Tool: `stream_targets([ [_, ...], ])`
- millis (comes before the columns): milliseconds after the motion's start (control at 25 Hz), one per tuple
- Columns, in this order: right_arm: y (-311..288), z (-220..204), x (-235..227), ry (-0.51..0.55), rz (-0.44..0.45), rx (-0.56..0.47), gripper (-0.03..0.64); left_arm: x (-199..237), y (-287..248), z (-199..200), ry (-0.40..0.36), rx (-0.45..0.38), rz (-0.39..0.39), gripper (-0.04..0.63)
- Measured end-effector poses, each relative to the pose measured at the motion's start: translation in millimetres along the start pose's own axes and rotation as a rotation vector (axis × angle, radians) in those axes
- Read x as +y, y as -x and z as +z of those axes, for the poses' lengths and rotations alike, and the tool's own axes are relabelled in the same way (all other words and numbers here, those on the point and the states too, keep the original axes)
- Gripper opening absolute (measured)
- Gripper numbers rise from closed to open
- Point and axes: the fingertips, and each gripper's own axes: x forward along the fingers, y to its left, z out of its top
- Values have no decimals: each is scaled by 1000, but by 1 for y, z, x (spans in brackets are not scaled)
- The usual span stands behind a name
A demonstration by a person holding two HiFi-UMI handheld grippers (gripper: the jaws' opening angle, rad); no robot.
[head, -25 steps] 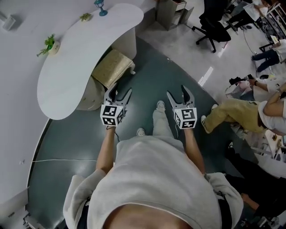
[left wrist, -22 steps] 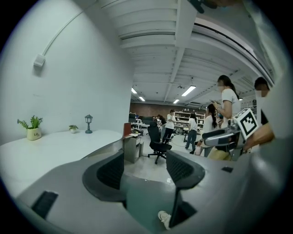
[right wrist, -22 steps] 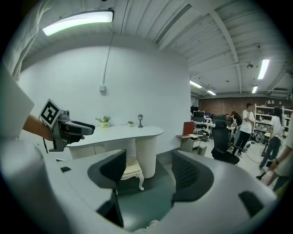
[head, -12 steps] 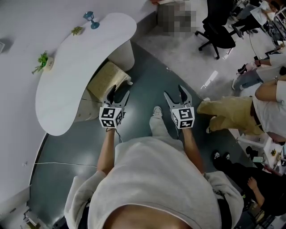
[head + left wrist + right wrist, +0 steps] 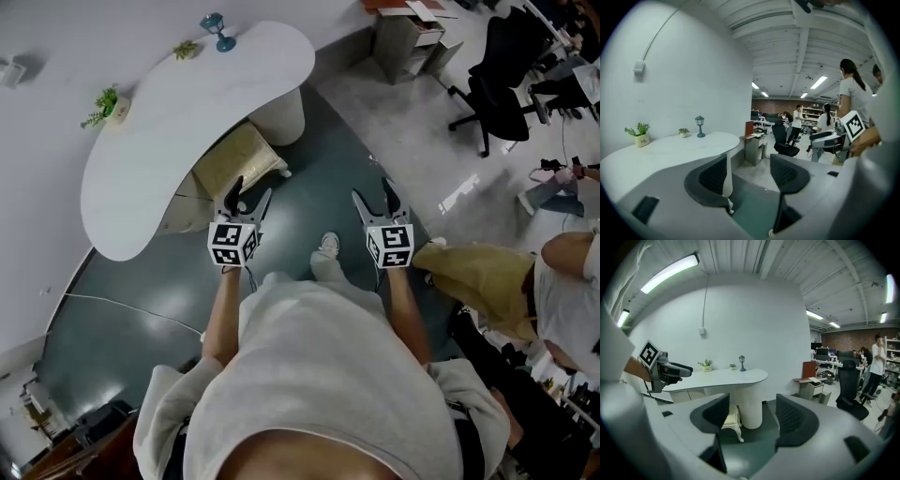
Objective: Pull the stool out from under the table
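A cream upholstered stool with carved white legs stands partly tucked under a curved white table. In the right gripper view the stool shows beside the table's ribbed pedestal. My left gripper hovers open just short of the stool's near edge, with nothing between its jaws. My right gripper is open too, out over the dark green floor to the right. The left gripper points past the table's end toward the office.
On the table stand a potted plant, a smaller plant and a blue lamp. A cabinet, an office chair and seated people are to the right. A cable crosses the floor at left.
The view has shifted as the person stepped closer; the stool and table sit slightly nearer the left gripper. Both grippers stay open and hold nothing.
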Motion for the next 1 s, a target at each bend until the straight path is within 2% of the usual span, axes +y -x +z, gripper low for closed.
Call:
stream_targets([
  [240, -55, 2, 18, 53, 164, 29, 293, 33, 19, -25, 83, 25, 166, 273],
  [520, -113, 10, 91, 142, 335, 66, 293, 86, 77, -73, 187, 57, 321, 273],
  [720, -143, 6, 156, 197, 427, 105, 293, 121, 120, -115, 248, 78, 388, 273],
  [1000, -183, -18, 229, 250, 458, 170, 291, 178, 146, -181, 317, 97, 409, 273],
])
